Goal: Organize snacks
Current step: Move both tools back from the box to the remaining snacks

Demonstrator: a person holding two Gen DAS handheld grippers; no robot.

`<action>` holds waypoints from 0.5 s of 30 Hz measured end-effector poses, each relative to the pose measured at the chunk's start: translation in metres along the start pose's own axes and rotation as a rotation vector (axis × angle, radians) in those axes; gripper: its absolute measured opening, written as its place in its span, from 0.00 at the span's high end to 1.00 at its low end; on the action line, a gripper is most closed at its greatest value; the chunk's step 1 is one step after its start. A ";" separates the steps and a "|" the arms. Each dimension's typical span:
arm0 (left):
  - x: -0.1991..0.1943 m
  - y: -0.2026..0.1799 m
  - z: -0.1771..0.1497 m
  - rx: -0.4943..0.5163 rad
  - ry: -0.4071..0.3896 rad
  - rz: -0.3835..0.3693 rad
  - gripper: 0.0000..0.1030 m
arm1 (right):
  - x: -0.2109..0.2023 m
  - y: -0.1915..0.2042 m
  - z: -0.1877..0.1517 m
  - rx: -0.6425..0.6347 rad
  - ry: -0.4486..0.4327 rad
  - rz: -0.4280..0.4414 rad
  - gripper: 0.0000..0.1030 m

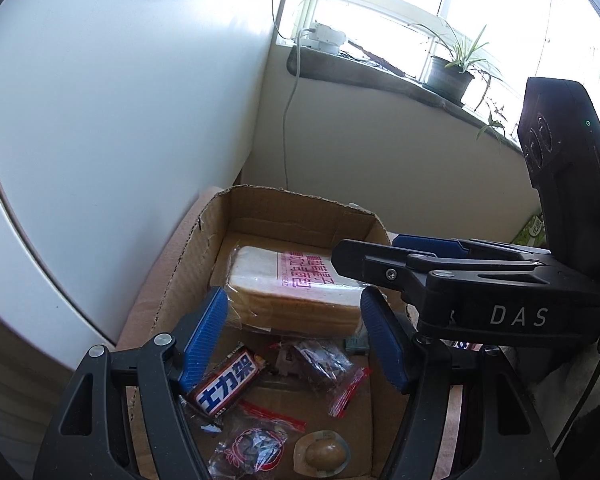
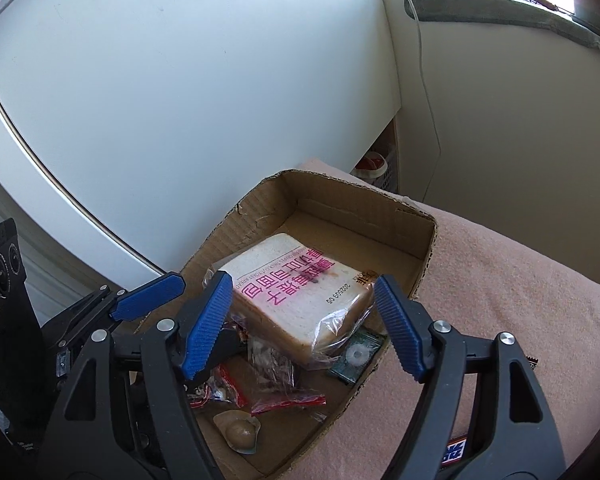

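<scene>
Fingers [image 1: 208,332] of both grippers open, empty; one bread loaf [image 2: 300,300], one cardboard box [image 2: 380,200].

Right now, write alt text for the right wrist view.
An open right claw hovers over a cardboard box, its blue fingers flanking a bagged bread loaf without touching it. Small wrapped snacks lie in the box below the loaf, the box sits on a pink blanket, and the left claw shows at the left.
</scene>
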State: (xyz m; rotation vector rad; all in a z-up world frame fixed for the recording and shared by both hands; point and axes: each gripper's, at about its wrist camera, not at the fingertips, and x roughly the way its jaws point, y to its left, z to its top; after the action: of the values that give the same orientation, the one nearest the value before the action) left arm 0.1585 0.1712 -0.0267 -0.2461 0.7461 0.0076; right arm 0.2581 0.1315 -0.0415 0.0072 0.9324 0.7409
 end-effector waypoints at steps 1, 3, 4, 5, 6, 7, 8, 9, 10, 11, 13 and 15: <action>-0.001 0.000 -0.001 0.000 -0.001 0.001 0.34 | -0.001 0.000 0.000 -0.003 -0.002 -0.004 0.26; -0.003 0.000 -0.002 -0.002 -0.003 0.002 0.34 | -0.005 0.000 0.000 -0.004 -0.008 -0.008 0.26; -0.005 -0.001 -0.003 -0.001 -0.004 0.002 0.34 | -0.006 -0.001 0.000 -0.002 -0.010 -0.011 0.25; -0.005 -0.002 -0.004 0.002 -0.005 0.004 0.34 | -0.007 0.000 0.000 0.001 -0.013 -0.014 0.25; -0.005 -0.003 -0.004 0.004 -0.005 0.007 0.34 | -0.009 -0.001 -0.001 0.003 -0.015 -0.016 0.25; -0.006 -0.004 -0.004 0.007 -0.006 0.007 0.34 | -0.011 -0.003 -0.002 0.006 -0.017 -0.018 0.24; -0.008 -0.006 -0.005 0.011 -0.007 0.006 0.34 | -0.013 -0.004 -0.003 0.007 -0.019 -0.021 0.23; -0.009 -0.007 -0.006 0.015 -0.010 0.007 0.34 | -0.015 -0.004 -0.004 0.009 -0.023 -0.026 0.23; -0.011 -0.009 -0.006 0.020 -0.013 0.009 0.34 | -0.017 -0.005 -0.005 0.009 -0.027 -0.031 0.23; -0.012 -0.011 -0.007 0.023 -0.017 0.011 0.34 | -0.018 -0.006 -0.006 0.008 -0.032 -0.038 0.23; -0.016 -0.015 -0.008 0.030 -0.023 0.007 0.34 | -0.025 -0.009 -0.010 0.002 -0.041 -0.054 0.23; -0.020 -0.020 -0.011 0.037 -0.030 0.006 0.34 | -0.032 -0.011 -0.015 -0.002 -0.048 -0.071 0.23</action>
State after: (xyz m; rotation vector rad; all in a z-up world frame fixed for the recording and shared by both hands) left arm 0.1385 0.1511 -0.0165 -0.2077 0.7164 0.0033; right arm 0.2421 0.1000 -0.0311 -0.0101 0.8819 0.6728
